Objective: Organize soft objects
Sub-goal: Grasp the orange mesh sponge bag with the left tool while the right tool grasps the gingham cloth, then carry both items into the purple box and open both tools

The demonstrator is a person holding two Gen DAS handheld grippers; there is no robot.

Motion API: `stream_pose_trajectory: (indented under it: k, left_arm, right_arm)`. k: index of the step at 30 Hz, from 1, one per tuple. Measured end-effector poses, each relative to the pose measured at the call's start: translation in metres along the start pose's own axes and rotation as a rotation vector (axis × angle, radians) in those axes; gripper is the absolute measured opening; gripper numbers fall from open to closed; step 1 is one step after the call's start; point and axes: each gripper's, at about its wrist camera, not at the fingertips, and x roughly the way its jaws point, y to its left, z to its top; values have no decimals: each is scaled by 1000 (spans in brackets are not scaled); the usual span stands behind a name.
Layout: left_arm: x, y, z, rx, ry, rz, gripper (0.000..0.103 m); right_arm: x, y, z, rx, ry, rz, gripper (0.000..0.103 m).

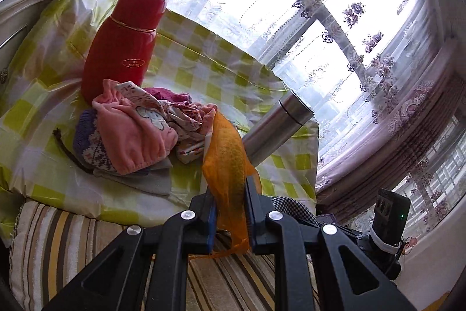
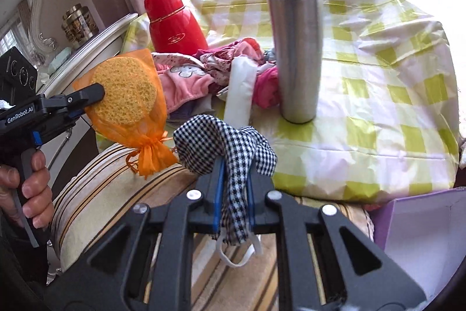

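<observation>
My left gripper [image 1: 230, 191] is shut on an orange mesh bag [image 1: 227, 153] with a yellow sponge inside; in the right wrist view the bag [image 2: 128, 95] hangs in the air at the left, in front of the table. My right gripper [image 2: 234, 179] is shut on a black-and-white checked cloth [image 2: 230, 147] with white elastic loops, held above a striped cushion. A heap of pink and patterned small clothes [image 1: 137, 127] lies on the checked tablecloth; it also shows in the right wrist view [image 2: 198, 72].
A red thermos [image 1: 122, 40] and a steel flask [image 2: 295, 42] stand on the green-checked tablecloth [image 2: 393, 95]. A striped cushion [image 1: 75, 235] lies in front. A purple box [image 2: 422, 223] sits at lower right. A white cabinet [image 2: 96, 48] stands at the left.
</observation>
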Motion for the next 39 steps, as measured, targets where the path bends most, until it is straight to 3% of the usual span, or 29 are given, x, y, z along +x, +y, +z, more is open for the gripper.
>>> stream_pose_trajectory:
  k: [6,15,23,25,26,27,29,30,39]
  left_arm:
    - [23,-38,-7,57,61,-83,17]
    - [82,-133,-35,214,209,-250,17]
    - [129,-210,-73,341,329,-327,17]
    - [140,-223,-82,358,356,-330,21]
    - [145,-228,-86,371,378,-326,29]
    - [150,-232,-90,377,398,-315,44]
    - [157,-232,-94,356,424,-293,66]
    - [157,-231,-96,346,421,-285,69]
    - [109,-206,-95,429,265,-177,69]
  right_arm:
    - [-43,-43,-14,117,-54,-121,16]
    - [-110,-121,-49,276,-111,-476,16]
    - [-145,-171,-86,386,-111,-645,16]
    - [-153,-180,-92,410,-117,-695,16]
    - [-158,-184,-96,423,-122,-712,16]
    - [-160,-188,-98,437,-121,-730,16]
    - [-162,-193,-102,459,-100,-749,16]
    - [-164,-194,-104,465,-99,-744,16]
    - [-171,-174,-102,465,-110,-666,17]
